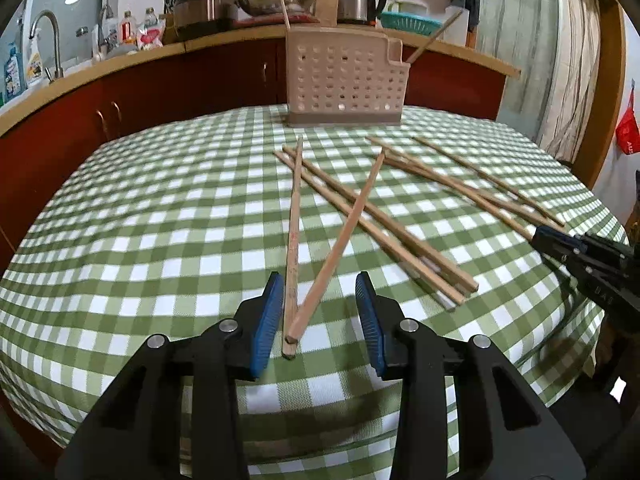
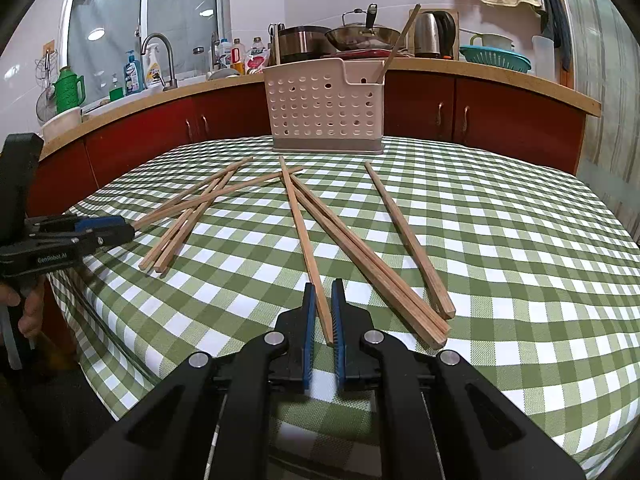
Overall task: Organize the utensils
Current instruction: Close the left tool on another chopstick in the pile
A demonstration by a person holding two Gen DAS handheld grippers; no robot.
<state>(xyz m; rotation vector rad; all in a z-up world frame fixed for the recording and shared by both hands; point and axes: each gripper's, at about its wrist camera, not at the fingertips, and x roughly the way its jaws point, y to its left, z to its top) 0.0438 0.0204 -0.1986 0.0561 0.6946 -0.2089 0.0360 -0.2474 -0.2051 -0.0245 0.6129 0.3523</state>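
Two wooden chopsticks [image 1: 294, 240] lie crossed on the green checked tablecloth [image 1: 160, 240], their near ends between the blue pads [image 1: 268, 320] of my left gripper [image 1: 319, 280]. The left pad is at one stick; the right pad stands apart, so the gripper is open. My right gripper [image 2: 323, 285] is shut on the near end of one chopstick [image 2: 304, 236] that rests on the cloth. A perforated white utensil holder [image 1: 344, 80] stands at the table's far edge with two chopsticks [image 1: 434, 38] leaning in it. In the left wrist view the right gripper [image 1: 538, 236] shows at the right.
Several more chopsticks lie loose: a pair [image 2: 360, 252] and a single one [image 2: 404, 232] right of my right gripper, a pile [image 2: 192, 212] by the left gripper [image 2: 130, 230]. Behind the table runs a red-cabinet counter [image 2: 480, 68] with pots, a kettle and a sink.
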